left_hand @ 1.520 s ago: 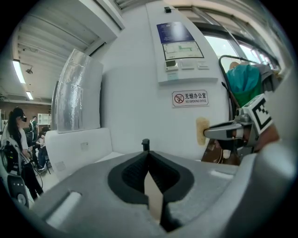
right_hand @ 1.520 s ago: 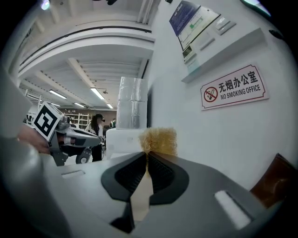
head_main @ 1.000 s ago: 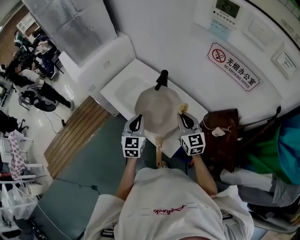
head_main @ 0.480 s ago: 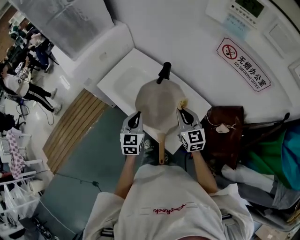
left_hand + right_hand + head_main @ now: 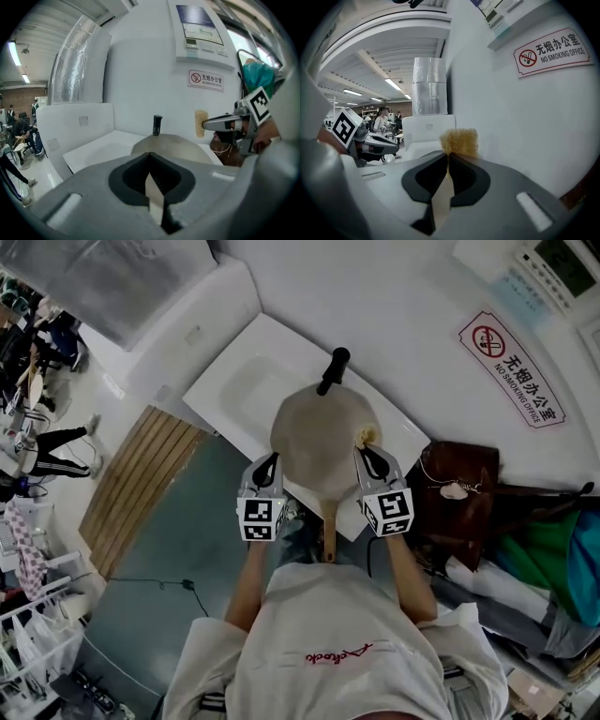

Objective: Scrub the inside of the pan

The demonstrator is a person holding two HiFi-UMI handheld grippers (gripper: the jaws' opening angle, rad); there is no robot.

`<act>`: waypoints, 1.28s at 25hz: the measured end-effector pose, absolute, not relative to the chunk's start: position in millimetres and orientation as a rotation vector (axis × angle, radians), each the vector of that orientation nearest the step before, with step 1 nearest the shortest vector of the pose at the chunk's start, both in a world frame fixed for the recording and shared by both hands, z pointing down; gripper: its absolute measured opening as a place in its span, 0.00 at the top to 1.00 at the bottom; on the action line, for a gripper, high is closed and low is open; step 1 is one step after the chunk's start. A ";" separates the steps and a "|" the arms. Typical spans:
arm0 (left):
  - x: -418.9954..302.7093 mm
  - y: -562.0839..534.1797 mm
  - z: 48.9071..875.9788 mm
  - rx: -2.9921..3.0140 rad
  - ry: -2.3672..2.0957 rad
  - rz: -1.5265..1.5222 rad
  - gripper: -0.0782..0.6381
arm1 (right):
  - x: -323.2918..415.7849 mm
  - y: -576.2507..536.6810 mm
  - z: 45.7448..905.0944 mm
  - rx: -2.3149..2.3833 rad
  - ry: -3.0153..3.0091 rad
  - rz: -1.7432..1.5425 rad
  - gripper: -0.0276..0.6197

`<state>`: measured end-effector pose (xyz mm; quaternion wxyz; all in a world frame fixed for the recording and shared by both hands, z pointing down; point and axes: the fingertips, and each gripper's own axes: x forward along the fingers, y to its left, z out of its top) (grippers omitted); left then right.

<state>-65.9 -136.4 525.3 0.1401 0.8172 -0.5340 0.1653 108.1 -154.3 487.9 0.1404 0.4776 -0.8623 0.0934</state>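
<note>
A round pan [image 5: 319,439] with a pale beige inside rests on the white countertop [image 5: 234,390]. Its wooden handle [image 5: 328,535] points toward me and a black knob handle [image 5: 333,369] points to the wall. My left gripper [image 5: 269,463] hovers at the pan's left rim, shut, with nothing in it; from its own view the pan [image 5: 174,143] lies just ahead. At the right rim my right gripper [image 5: 367,455] is shut on a yellow scrub sponge [image 5: 366,435]. The sponge [image 5: 459,139] sticks out past the right gripper's tips [image 5: 447,157], close to the wall.
A brown leather bag [image 5: 459,491] stands right of the counter, against the wall. The white wall carries a no-smoking sign [image 5: 513,367]. A raised white box [image 5: 187,329] borders the counter's left end. Wooden floor slats [image 5: 141,484] lie below left. People sit far off at left.
Both grippers have sunk a little and edged forward along the pan's two sides. The sponge stays pinched in the right gripper. The pan has not moved.
</note>
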 end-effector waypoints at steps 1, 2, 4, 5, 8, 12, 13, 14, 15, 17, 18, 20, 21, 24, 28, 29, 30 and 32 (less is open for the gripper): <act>-68.1 -137.0 530.2 2.353 -1.536 0.483 0.89 | 106.6 -155.0 492.7 1.376 -2.482 0.280 0.92; -70.8 -137.8 535.2 2.344 -1.532 0.489 0.89 | 104.6 -155.9 497.0 1.374 -2.475 0.289 0.92; -76.2 -140.1 544.7 2.327 -1.525 0.497 0.89 | 99.9 -158.2 504.4 1.368 -2.464 0.303 0.92; -78.2 -141.3 549.1 2.320 -1.520 0.500 0.89 | 97.5 -159.5 507.9 1.364 -2.459 0.308 0.92; -81.6 -143.1 561.0 2.304 -1.505 0.507 0.89 | 91.7 -161.3 518.9 1.348 -2.448 0.325 0.92; -85.5 -145.8 574.1 2.286 -1.491 0.517 0.89 | 86.9 -161.9 532.8 1.329 -2.428 0.347 0.92; -86.7 -146.5 577.5 2.281 -1.488 0.521 0.89 | 86.2 -162.1 536.5 1.326 -2.422 0.354 0.92; -87.8 -147.5 580.8 2.275 -1.486 0.525 0.89 | 85.7 -162.6 539.8 1.323 -2.417 0.359 0.92; -88.8 -148.7 583.6 2.270 -1.485 0.528 0.89 | 85.5 -163.4 542.5 1.322 -2.413 0.363 0.92; -91.0 -151.7 587.7 2.260 -1.487 0.526 0.89 | 84.9 -164.5 546.7 1.320 -2.406 0.370 0.92; -92.0 -153.3 589.3 2.257 -1.487 0.524 0.89 | 84.3 -165.1 548.5 1.318 -2.403 0.373 0.92; -93.2 -157.2 592.0 2.253 -1.487 0.520 0.89 | 82.8 -166.8 551.8 1.312 -2.401 0.375 0.92; -93.4 -159.1 593.4 2.252 -1.487 0.520 0.89 | 82.0 -167.6 553.2 1.308 -2.401 0.375 0.92; -93.3 -162.8 597.8 2.255 -1.484 0.520 0.89 | 79.9 -169.3 557.2 1.296 -2.398 0.377 0.92; -93.8 -162.6 602.7 2.252 -1.479 0.520 0.89 | 76.7 -165.0 563.0 1.271 -2.387 0.371 0.92; -93.6 -163.0 603.5 2.254 -1.473 0.517 0.89 | 75.8 -163.8 564.2 1.266 -2.384 0.369 0.92; -93.5 -164.0 604.1 2.258 -1.465 0.514 0.84 | 74.6 -163.1 564.9 1.263 -2.383 0.367 0.92; -94.0 -166.7 606.0 2.261 -1.452 0.513 0.81 | 72.2 -163.1 565.5 1.261 -2.383 0.363 0.92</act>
